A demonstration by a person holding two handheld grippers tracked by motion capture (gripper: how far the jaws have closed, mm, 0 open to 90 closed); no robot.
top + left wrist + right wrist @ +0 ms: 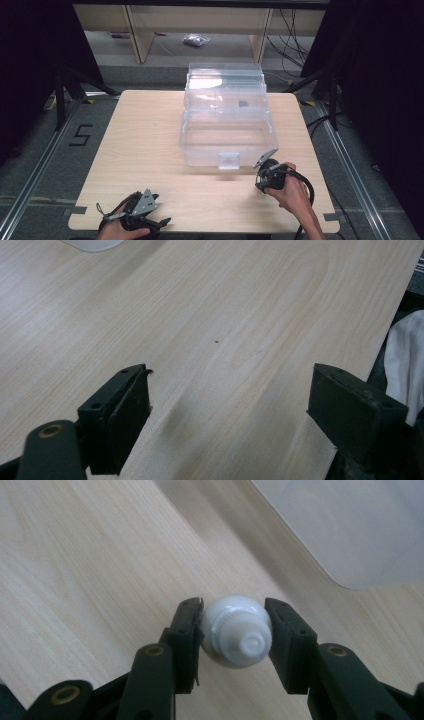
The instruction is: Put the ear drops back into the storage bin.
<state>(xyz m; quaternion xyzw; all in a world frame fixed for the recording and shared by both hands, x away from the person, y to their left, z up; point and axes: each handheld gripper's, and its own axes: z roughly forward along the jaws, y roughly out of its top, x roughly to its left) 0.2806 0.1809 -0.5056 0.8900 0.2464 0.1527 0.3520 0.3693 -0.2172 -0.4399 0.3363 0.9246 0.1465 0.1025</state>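
Observation:
A small white rounded bottle (235,630), its ribbed cap facing the camera, sits between the jaws of my right gripper (234,632), and both pads press on its sides just above the wooden table (90,565). In the high view that right gripper (262,181) is at the front right corner of a clear plastic box (227,152). Near the table's front left edge, my left gripper (161,221) is held low. Its jaws stand wide apart over bare wood, with nothing between them (227,405).
The clear box has its lid (225,75) tipped open at the back, and a small dark item (243,103) lies inside. A rounded corner of the box (360,525) is close to my right gripper. White cloth (405,365) hangs past the table's edge.

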